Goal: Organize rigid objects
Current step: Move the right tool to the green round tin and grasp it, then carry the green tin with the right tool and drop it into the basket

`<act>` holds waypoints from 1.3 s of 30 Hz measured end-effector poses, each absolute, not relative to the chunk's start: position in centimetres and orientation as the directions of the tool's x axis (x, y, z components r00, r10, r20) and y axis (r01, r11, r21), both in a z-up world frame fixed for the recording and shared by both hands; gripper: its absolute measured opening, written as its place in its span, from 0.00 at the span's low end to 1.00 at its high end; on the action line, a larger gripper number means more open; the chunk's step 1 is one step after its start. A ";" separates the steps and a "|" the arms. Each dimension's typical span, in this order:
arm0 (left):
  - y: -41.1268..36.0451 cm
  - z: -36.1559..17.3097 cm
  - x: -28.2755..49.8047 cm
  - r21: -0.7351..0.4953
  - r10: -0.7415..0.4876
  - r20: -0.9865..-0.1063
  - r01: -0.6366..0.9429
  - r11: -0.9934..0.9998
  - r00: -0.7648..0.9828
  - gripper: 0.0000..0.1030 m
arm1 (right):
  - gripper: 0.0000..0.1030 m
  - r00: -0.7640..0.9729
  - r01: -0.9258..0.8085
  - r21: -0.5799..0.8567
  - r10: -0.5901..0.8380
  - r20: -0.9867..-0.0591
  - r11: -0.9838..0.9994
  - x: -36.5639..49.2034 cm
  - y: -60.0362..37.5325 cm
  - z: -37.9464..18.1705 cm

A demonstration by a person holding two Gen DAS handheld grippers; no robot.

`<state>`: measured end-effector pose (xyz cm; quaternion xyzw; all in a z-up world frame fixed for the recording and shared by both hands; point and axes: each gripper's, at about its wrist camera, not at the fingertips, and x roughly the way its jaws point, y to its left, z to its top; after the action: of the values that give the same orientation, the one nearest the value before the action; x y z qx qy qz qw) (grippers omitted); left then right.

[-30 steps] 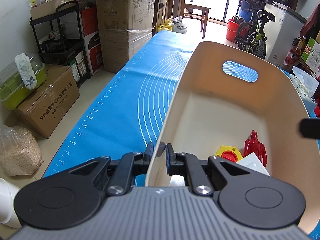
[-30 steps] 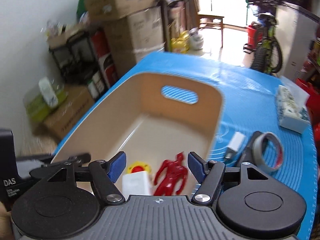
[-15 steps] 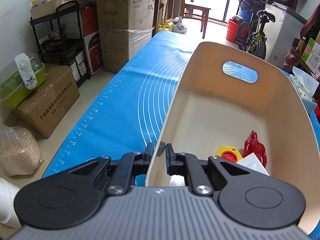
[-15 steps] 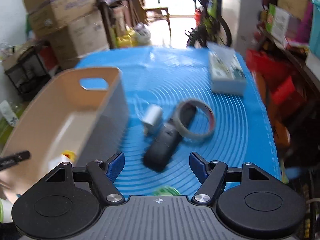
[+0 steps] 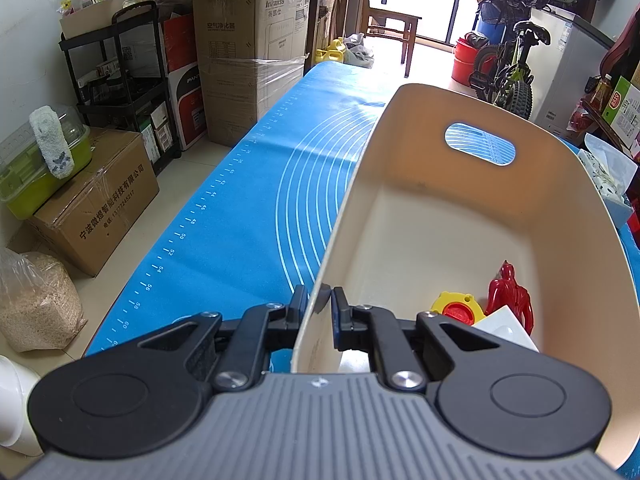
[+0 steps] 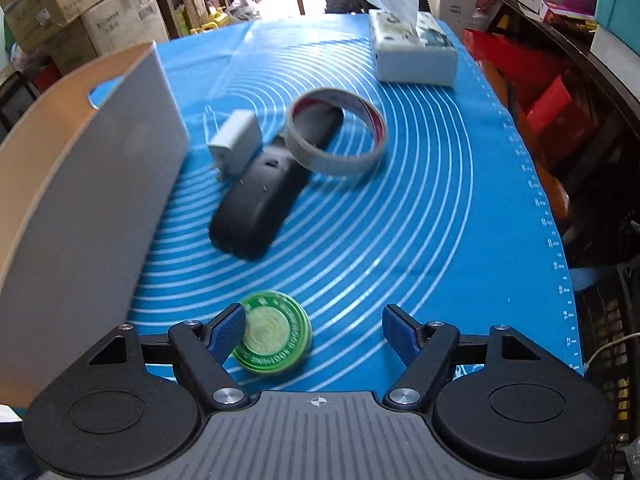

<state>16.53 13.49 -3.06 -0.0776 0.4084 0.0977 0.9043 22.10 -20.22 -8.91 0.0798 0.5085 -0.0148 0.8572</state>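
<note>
My left gripper [image 5: 321, 304] is shut on the near wall of the cream bin [image 5: 532, 200]. Inside the bin lie a red figure [image 5: 512, 296], a yellow and red disc [image 5: 458, 308] and a white block [image 5: 506, 328]. My right gripper [image 6: 314, 330] hangs over the blue mat [image 6: 420, 208] to the right of the bin [image 6: 84, 184], its jaws opening. A round green tin [image 6: 274, 338] lies on the mat between them, close to the left finger and apart from the right one. Farther off lie a black case [image 6: 268, 196], a white charger [image 6: 236, 140] and a tape ring [image 6: 338, 132].
A tissue box [image 6: 412, 48] stands at the mat's far right. Cardboard boxes [image 5: 252, 52], a black shelf [image 5: 116, 80] and a bicycle [image 5: 508, 68] stand on the floor beyond the table. The table's right edge [image 6: 560, 240] drops to red boxes and crates.
The right gripper has swung from above the bin to the mat on its right, dropped lower and opened wider; the green tin now lies between its fingers. The left gripper has kept still.
</note>
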 end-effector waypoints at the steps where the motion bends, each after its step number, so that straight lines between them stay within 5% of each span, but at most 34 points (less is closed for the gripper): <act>1: 13.5 -3.1 16.6 -0.060 0.114 -0.754 -0.240 0.969 0.647 0.14 | 0.79 0.481 0.106 0.133 0.066 -0.874 0.985 22.0 -20.3 -8.9; 14: 13.4 -3.1 16.5 -0.059 0.114 -0.753 -0.240 0.969 0.648 0.14 | 0.79 0.473 0.027 0.099 0.075 -0.878 0.995 21.8 -18.0 -9.4; 21: 13.4 -3.1 16.5 -0.061 0.113 -0.752 -0.240 0.969 0.650 0.14 | 0.53 0.495 0.000 0.087 0.076 -0.866 0.996 21.4 -17.8 -9.3; 39: 13.5 -3.1 16.5 -0.062 0.113 -0.752 -0.240 0.969 0.650 0.14 | 0.53 0.666 0.027 0.087 0.047 -0.745 0.996 21.0 -17.4 -4.4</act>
<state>16.49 13.47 -3.13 -0.0779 0.4070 0.0973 0.9049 21.02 -17.37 -4.43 0.0454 0.4087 0.0055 0.9115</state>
